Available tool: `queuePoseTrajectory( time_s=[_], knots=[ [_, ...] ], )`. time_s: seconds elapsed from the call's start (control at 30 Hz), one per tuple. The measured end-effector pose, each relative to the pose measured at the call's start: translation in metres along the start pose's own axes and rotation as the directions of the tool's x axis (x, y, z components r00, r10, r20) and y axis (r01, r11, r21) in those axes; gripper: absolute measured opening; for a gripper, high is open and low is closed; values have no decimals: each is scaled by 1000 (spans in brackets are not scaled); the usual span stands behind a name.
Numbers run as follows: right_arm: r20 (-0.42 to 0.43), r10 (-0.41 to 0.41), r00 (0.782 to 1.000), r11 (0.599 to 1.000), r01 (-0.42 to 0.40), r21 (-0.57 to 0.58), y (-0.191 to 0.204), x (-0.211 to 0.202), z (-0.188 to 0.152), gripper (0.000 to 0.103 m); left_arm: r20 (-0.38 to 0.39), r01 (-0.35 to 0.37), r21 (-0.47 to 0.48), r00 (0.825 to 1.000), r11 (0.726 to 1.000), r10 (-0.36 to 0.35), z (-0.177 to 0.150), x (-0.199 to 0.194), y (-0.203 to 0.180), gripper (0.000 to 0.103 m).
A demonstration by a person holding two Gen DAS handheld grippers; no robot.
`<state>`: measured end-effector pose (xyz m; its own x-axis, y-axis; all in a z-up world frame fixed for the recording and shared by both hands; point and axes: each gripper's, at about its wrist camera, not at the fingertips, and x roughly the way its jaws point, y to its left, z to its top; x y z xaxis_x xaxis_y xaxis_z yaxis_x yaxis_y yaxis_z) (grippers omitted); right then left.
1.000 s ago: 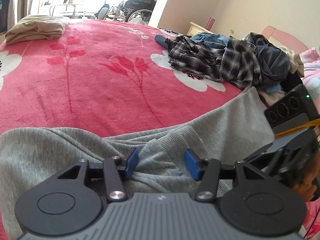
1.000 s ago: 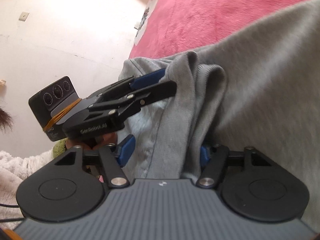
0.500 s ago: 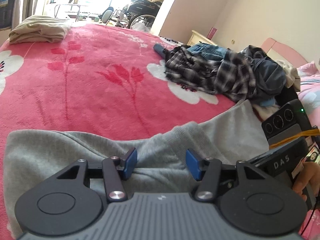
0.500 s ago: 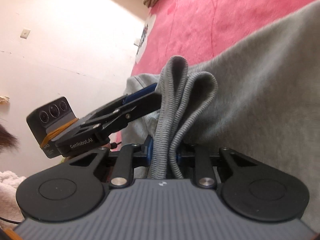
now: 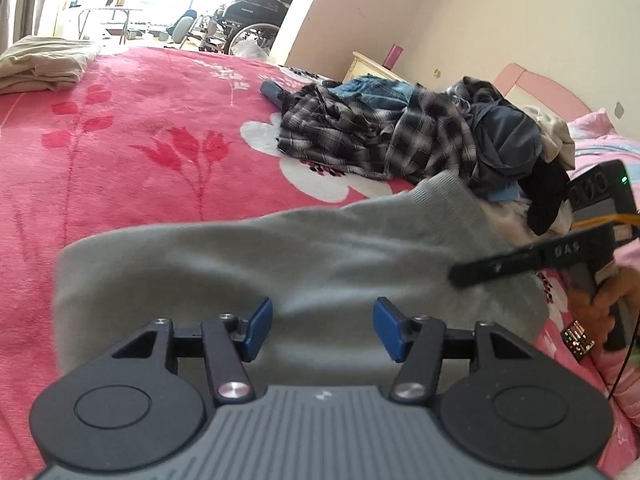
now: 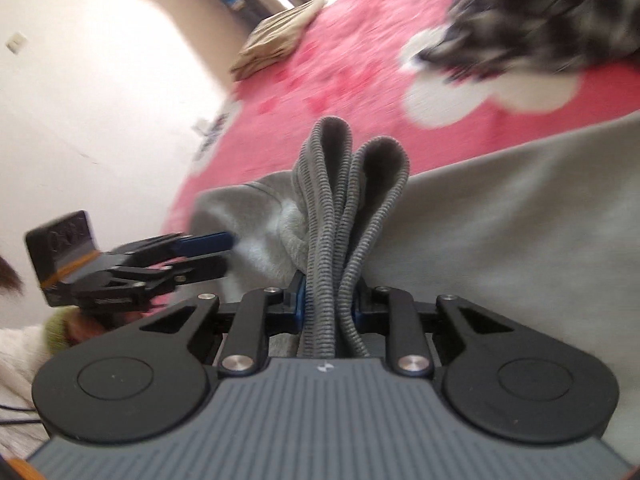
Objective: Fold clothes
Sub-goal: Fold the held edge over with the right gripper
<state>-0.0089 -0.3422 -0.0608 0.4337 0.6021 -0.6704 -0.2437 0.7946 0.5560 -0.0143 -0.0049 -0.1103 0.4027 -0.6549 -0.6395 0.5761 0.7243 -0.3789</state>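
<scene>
Pink blanket (image 5: 132,152) covers the bed, and my grey sweater (image 5: 280,264) lies spread on it, near the checked clothes pile (image 5: 380,140). My right gripper (image 6: 329,300) is clamped on the bunched ribbed hem (image 6: 344,184). My left gripper (image 5: 322,334) stands apart, pads touching nothing.

A grey sweater (image 5: 304,256) lay spread across the near part of the pink bed (image 5: 120,152), its body smooth and its left edge folded over. At the right its ribbed hem (image 6: 340,216) was gathered into upright folds, standing up in two loops. Farther back on the right sat a heap of unfolded clothes (image 5: 404,136), plaid shirts tangled with denim and dark pieces.
</scene>
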Motion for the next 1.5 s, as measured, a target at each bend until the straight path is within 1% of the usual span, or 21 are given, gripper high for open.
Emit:
queuePoseTrajectory(
  time_s=[0.07,0.17,0.27,0.43,0.73,0.9,1.0,1.07,1.1,1.17,1.23,1.3,1.33,1.37,1.4,1.43,1.47,1.5],
  knots=[
    [26,-66,998,998,66,-19,-10,-13,2,19,-7,3,1,1000,1000,-3,1,7,-4,57],
    [68,-154,986,986,158,-53,-22,-31,6,18,-25,4,17,1000,1000,-4,5,19,-12,57],
    [100,-223,970,969,231,-84,-37,-43,13,18,-40,12,36,999,999,-10,8,30,-21,57],
    [131,-318,939,941,329,-76,-75,-68,19,18,-54,33,59,998,998,-30,12,43,-32,57],
    [123,-411,903,907,418,-38,-126,-97,19,18,-79,49,68,996,997,-43,12,56,-38,57],
    [104,-416,903,908,418,7,-151,-104,17,19,-87,47,67,995,997,-41,14,61,-40,57],
    [93,-414,905,909,416,1,-161,-100,15,19,-94,46,66,995,997,-40,14,63,-40,57],
    [81,-416,906,909,418,-4,-168,-94,14,22,-102,47,72,994,996,-39,13,65,-39,57],
    [77,-424,902,905,425,6,-172,-94,14,24,-105,47,75,994,996,-39,12,66,-39,57],
    [69,-444,894,896,442,34,-182,-93,15,34,-109,47,78,993,996,-38,10,67,-38,57],
    [60,-462,885,886,459,62,-191,-93,15,54,-107,48,76,993,996,-39,10,65,-37,57],
    [63,-478,876,876,471,102,-198,-96,15,61,-100,46,71,994,996,-39,10,62,-35,57],
    [77,-494,866,867,484,119,-196,-101,16,62,-96,45,69,995,997,-39,11,60,-34,58],
    [105,-530,842,847,518,124,-191,-107,16,62,-90,40,64,995,997,-34,12,58,-33,58],
    [135,-569,811,822,555,127,-186,-113,16,62,-83,34,58,996,998,-29,13,56,-31,58],
    [171,-610,774,792,592,147,-180,-120,15,62,-75,28,48,997,998,-25,14,53,-28,58],
    [205,-617,759,787,596,162,-172,-126,14,62,-66,24,36,998,999,-21,16,51,-25,58],
    [238,-617,750,787,592,173,-165,-130,13,60,-57,20,22,998,1000,-19,17,48,-22,58]
  ],
)
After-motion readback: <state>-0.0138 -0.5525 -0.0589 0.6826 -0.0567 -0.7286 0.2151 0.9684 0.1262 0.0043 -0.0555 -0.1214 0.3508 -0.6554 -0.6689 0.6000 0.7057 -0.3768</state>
